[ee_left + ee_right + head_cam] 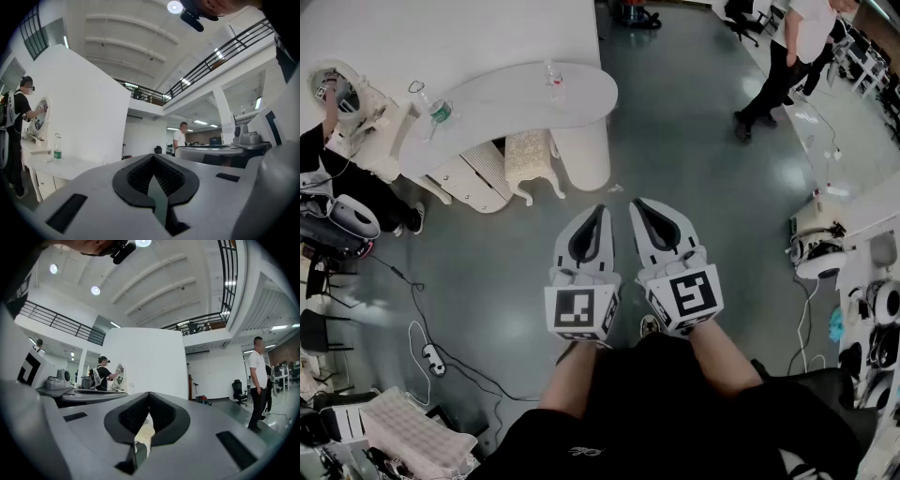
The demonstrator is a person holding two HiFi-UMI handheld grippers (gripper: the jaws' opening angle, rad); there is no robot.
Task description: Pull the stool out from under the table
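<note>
Glossy grey floor fills the frame, and in the upper left sits the white kidney-shaped table [591,98] on its round pedestal. Tucked under its near edge is the stool [528,155], cream with a nubbly seat and curvy carved legs. It's not yet pulled out and it's well apart from me.

Both my tongs hang at centre frame. The left gripper [600,211] is pressed together with nothing in it, and the right gripper [636,203] is likewise closed and empty.

Risks now, as I judge them: a plastic bottle [439,111] and a small clear glass [553,80] stand on that smooth top, so jolting the stool against the table could tip them. Those splayed legs look likely to snag the pedestal or the ribbed white panel [483,169] beside it. And hard jaws on padded fabric may slip.
</note>
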